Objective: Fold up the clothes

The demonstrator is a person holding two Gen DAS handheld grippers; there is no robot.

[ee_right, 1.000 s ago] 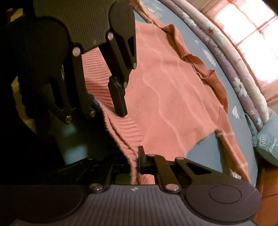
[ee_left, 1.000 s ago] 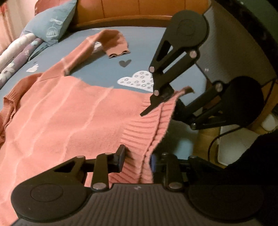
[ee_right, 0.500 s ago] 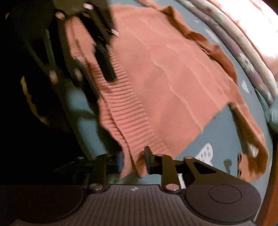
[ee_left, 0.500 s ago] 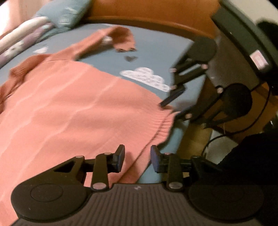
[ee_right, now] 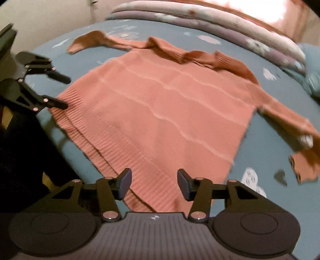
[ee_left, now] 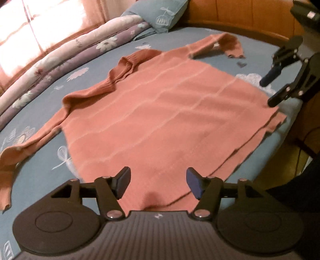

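Observation:
A salmon-pink knitted sweater (ee_left: pixel 166 120) (ee_right: pixel 160 112) lies flat on the blue bedsheet, both sleeves spread out to the sides. Its ribbed hem runs along the near edge of the bed. My left gripper (ee_left: pixel 158 185) hovers over the hem's left end, its jaws opening, with only flat cloth below them and nothing gripped. My right gripper (ee_right: pixel 154 184) hovers over the hem's right end, its jaws opening too and holding nothing. Each gripper also shows in the other's view: the right gripper (ee_left: pixel 269 92) at the hem's right corner, the left gripper (ee_right: pixel 64 92) at the left corner.
A rolled floral quilt (ee_left: pixel 66 58) (ee_right: pixel 230 30) lies along the far side of the bed. A blue pillow (ee_left: pixel 160 14) rests against the wooden headboard (ee_left: pixel 240 18). The blue sheet (ee_left: pixel 46 176) has white cloud and flower prints. The bed's near edge drops to the floor.
Both grippers have let go of the sweater's hem and opened. The hem now lies flat on the bed. The left gripper has swung away leftward; the two grippers stand far apart.

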